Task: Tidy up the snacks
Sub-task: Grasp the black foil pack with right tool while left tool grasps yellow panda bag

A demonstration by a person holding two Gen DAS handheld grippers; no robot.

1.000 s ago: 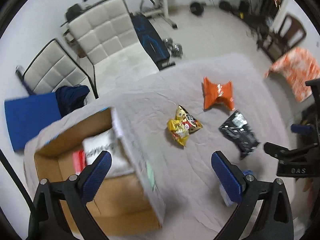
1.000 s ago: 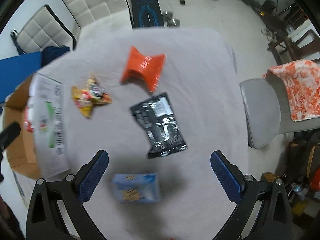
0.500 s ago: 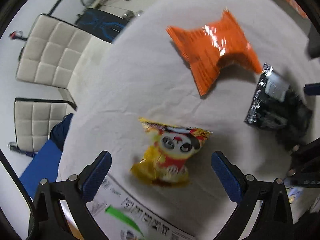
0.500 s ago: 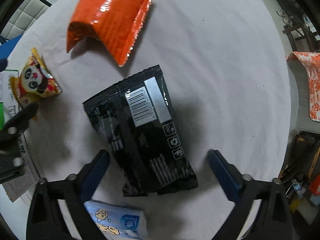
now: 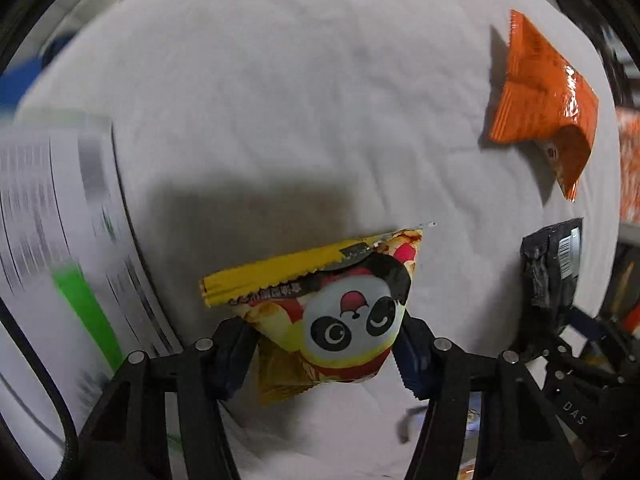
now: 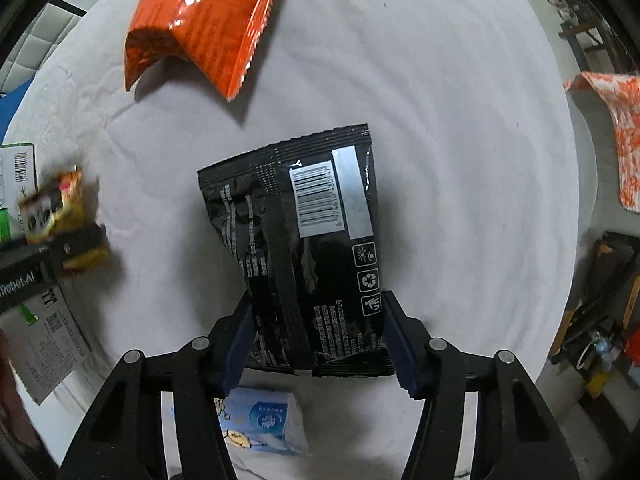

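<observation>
left tool (image 5: 326,354): clenched on the yellow panda bag (image 5: 332,316), fingers pressing its two sides, low in the left wrist view
yellow panda bag: between the left tool's fingers, sealed yellow edge tilted away from the camera, over the desk's white cloth (image 5: 280,100); whether it touches the cloth, cannot tell
right tool (image 6: 318,344): clenched on the lower end of the black bag (image 6: 304,248), one blue finger on each side edge
black bag: back side up, barcode and recycling marks visible, far end tilted toward the orange bag (image 6: 200,20); also seen at the right edge of the left wrist view, in the other tool
light blue pack (image 6: 264,424): on the cloth just under the right tool, near the camera
orange bag: on the cloth, beyond the black bag, bent so its middle arches, well apart from both tools
printed box flap (image 5: 52,240): white with green stripe and text, blurred, left of the yellow panda bag
patterned orange cloth (image 6: 612,128): off the desk, right edge of the right wrist view
</observation>
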